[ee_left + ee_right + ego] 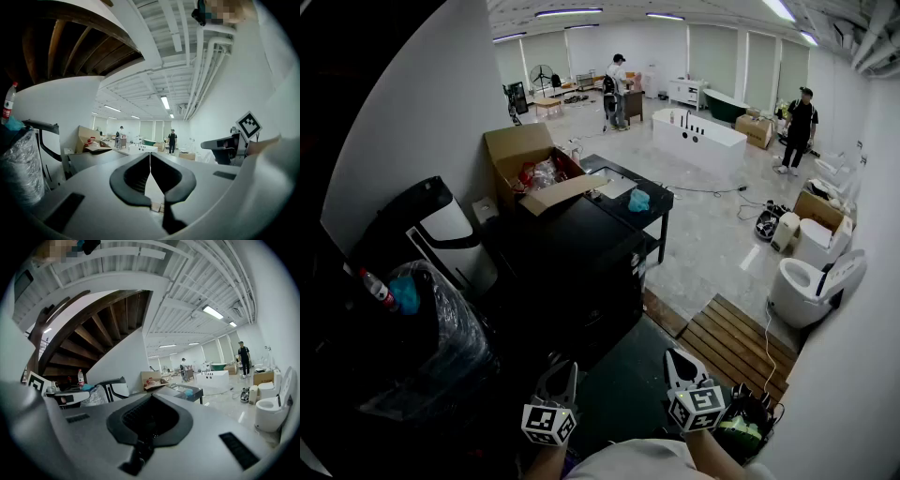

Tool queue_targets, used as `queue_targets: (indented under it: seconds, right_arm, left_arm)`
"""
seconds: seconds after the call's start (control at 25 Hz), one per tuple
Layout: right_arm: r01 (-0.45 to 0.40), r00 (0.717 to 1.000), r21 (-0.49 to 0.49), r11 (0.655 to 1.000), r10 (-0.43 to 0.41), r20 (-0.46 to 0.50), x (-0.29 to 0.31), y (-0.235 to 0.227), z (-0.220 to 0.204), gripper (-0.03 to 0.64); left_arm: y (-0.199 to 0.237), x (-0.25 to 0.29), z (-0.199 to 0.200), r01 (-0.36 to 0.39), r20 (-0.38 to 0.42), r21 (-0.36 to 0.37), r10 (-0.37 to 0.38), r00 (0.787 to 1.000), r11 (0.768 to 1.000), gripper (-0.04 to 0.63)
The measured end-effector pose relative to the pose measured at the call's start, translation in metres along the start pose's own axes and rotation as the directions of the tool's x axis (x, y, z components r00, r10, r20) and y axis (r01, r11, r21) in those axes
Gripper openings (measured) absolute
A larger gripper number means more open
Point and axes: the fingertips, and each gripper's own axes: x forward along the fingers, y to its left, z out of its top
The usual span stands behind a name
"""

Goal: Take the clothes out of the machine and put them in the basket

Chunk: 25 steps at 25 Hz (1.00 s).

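Left gripper [560, 380] and right gripper [682, 367] are both hanging shut and empty. Clothes and basket aren't showing; I'm guessing the machine is that dark box [572, 272] ahead. Reaching in blind, I'm risking knocking the bagged heap [441, 328] beside it.

No print is legible anywhere; the red label on the bottle [375, 285] at centre left is too small to read.
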Motion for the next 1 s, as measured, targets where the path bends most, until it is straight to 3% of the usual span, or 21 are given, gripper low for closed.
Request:
queue_targets:
  seconds: [1.0]
  right_arm:
    - [0.019,0.999,-0.061,0.998,-0.016,0.049,0.019,0.043,-0.001,0.008]
  left_arm:
    - [0.036,-0.021,0.001,0.000,0.028,-0.001,0.000,1.000,1.000,0.020]
